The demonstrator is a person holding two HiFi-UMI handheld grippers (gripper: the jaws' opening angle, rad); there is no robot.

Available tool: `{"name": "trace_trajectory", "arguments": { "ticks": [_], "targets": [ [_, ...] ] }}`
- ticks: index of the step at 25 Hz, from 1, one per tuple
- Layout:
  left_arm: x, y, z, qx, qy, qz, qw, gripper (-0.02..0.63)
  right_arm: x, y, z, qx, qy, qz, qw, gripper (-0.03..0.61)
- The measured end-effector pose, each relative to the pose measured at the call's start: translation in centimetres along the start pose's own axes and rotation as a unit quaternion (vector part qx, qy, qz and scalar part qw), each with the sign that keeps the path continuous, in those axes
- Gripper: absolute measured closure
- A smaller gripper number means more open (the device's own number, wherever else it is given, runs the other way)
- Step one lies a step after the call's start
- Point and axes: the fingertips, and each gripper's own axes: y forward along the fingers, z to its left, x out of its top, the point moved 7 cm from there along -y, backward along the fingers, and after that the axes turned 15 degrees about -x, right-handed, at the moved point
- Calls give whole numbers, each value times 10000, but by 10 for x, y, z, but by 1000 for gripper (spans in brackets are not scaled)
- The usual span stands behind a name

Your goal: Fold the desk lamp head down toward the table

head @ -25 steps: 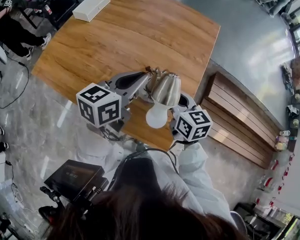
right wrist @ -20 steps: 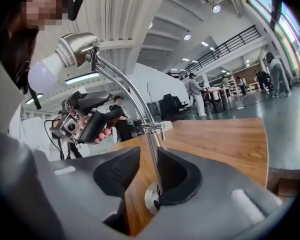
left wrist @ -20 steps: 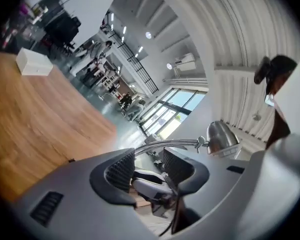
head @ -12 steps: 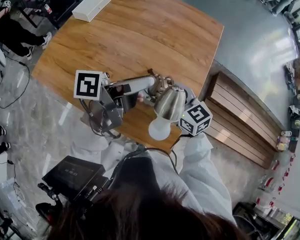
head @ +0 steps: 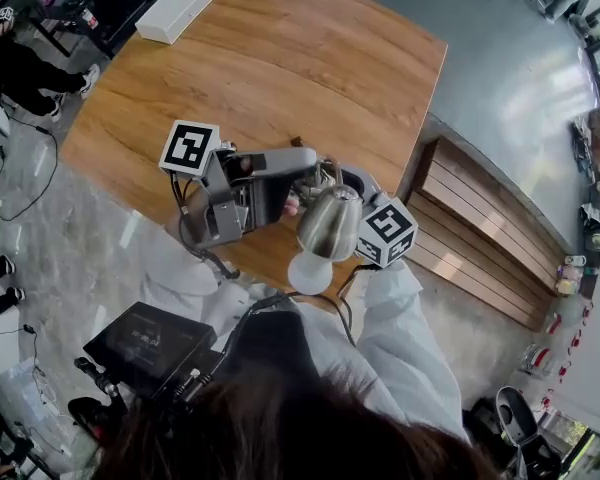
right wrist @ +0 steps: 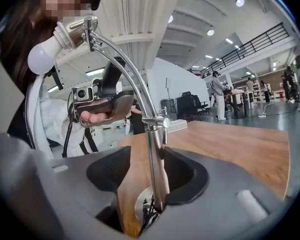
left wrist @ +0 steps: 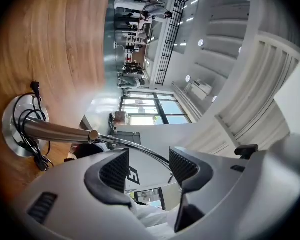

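The jaws of my right gripper (right wrist: 150, 165) have just been opening and now stand wide. The desk lamp's upright pole (right wrist: 156, 179) rises between them, nearer the right pad, and I have no grip on it. The jaws of my left gripper (left wrist: 147, 166) have also just been opening and are fully apart with nothing held. The lamp's thin curved arm (left wrist: 135, 146) crosses just beyond their tips. From the knuckle (right wrist: 157, 121) at the top of the pole, that arm sweeps up and to the left to the lamp head, where the white bulb (right wrist: 40, 59) sits high above the bench (head: 280, 58). In the head view the brushed-metal shade (head: 330, 223) and bulb hang over the bench's near edge, right of the middle, between my two marker cubes (head: 190, 148). The shade is just beside the right gripper's cube. The lamp's round metal base (left wrist: 10, 134) rests on the wood with a black cord (left wrist: 32, 154) looped on it. Well apart from the lamp, a white box (head: 182, 11) lies at the far left corner of the bench. To the right, on the grey floor (head: 500, 78), is a slatted wooden seat (head: 480, 238).
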Motion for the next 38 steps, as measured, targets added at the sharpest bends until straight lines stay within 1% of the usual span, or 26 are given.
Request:
{"name": "trace_trajectory", "arguments": {
  "ticks": [3,4,6,7,10,15,20,22,23,25,29,31,33,36,38],
  "targets": [
    [2,1,0,39,-24,28,10000,379,-1,0,-1,-47,68,-70,9999,402],
    [2,1,1,39,-28,30,10000,379,-1,1,-3,-103,88,-92,9999,419],
    [2,2,1,65,-10,4,10000,379,-2,2,-7,-221,67,-118,9997,475],
    [2,3,0,92,9,-9,10000,379,-2,3,-8,-237,47,-121,9996,482],
    [2,4,-1,132,53,-25,9999,379,-1,4,-11,-178,44,-109,9998,482],
    [2,3,-3,173,87,-31,9998,380,-2,5,-13,-57,178,-67,9998,482],
    [2,1,-4,238,153,5,9996,380,-1,7,-13,-30,241,-22,9997,482],
    [0,1,-5,353,268,136,9989,387,-1,8,-13,-52,266,-20,9996,482],
    [-2,1,-7,438,353,205,9982,401,-1,8,-14,-56,279,-18,9996,482],
    [-6,0,-8,580,496,262,9967,411,0,7,-15,-50,301,-15,9995,482],
    [-13,-3,-8,705,685,405,9943,433,-1,8,-16,-5,325,-5,9995,482],
    [-19,-5,-5,889,864,577,9906,451,-3,8,-18,43,359,9,9993,482],
    [-25,-9,-1,1177,1075,772,9842,476,-3,9,-19,84,382,23,9992,482],
    [-33,-14,13,1683,1398,1063,9700,511,-1,9,-18,119,433,18,9990,482],
    [-37,-20,27,2077,1472,1138,9603,520,-1,8,-18,133,477,9,9988,480]
  ]
}}
